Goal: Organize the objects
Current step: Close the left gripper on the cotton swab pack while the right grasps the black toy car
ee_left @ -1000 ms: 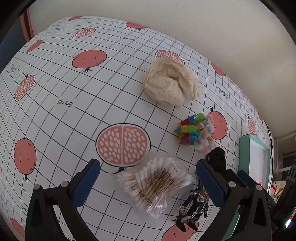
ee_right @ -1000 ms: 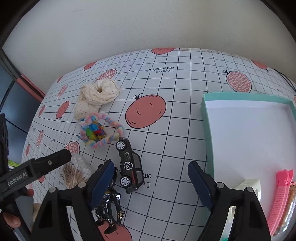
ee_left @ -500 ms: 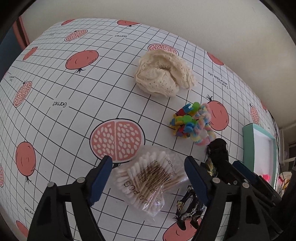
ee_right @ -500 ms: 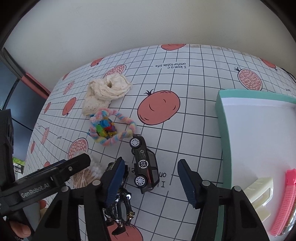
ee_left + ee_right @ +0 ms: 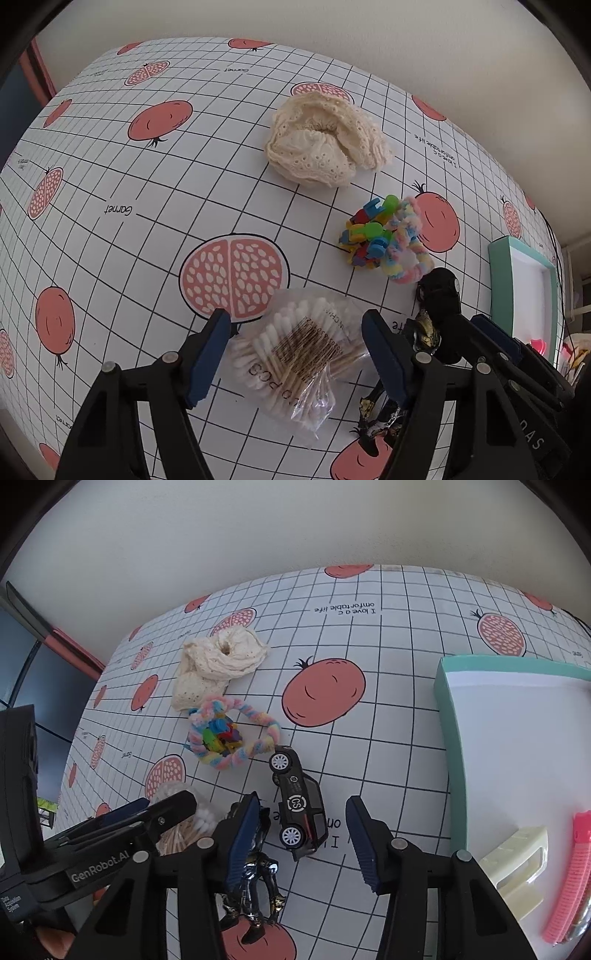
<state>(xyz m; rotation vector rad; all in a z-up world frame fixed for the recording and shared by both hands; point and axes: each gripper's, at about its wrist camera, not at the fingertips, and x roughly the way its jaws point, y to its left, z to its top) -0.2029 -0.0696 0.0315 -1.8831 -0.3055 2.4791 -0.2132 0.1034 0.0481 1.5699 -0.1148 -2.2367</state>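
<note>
My left gripper (image 5: pixel 295 332) is open, its fingers on either side of a clear bag of cotton swabs (image 5: pixel 295 354) lying on the tablecloth. My right gripper (image 5: pixel 301 827) is open around a black toy car (image 5: pixel 301 805), which lies on its side. A black and gold figurine (image 5: pixel 255 890) lies by the right gripper's left finger and also shows in the left wrist view (image 5: pixel 384 413). A teal box (image 5: pixel 447 716) with a white floor stands at the right; it holds a cream clip (image 5: pixel 517 864) and a pink comb (image 5: pixel 572 878).
A cream lace cloth (image 5: pixel 325 147) lies at the back. A pastel rope ring around colourful plastic pieces (image 5: pixel 229 738) lies between the cloth and the car. The left gripper's body (image 5: pixel 110 849) crosses the right wrist view at lower left.
Both grippers have moved forward and down. The left fingers have closed in around the swab bag, the right fingers around the toy car. No object has moved.
</note>
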